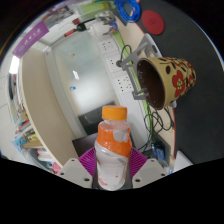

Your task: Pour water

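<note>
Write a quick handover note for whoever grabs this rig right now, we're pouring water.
Hand-held gripper: fingers closed on the orange-capped bottle, which stands upright between the pink pads.
Patterned mug: beyond the bottle and to its right, on the desk edge, appearing tipped with its opening facing the bottle; whether it holds water cannot be told.
Done: bottle grasped.
Left: the cap is still on, so probably uncap first, then bring the bottle to the mug and pour.

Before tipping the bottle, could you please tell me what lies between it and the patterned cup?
In the gripper view, only bare pale tabletop separates the bottle, held between the tongs, from the patterned cup; cables lie just beside the cup.
</note>
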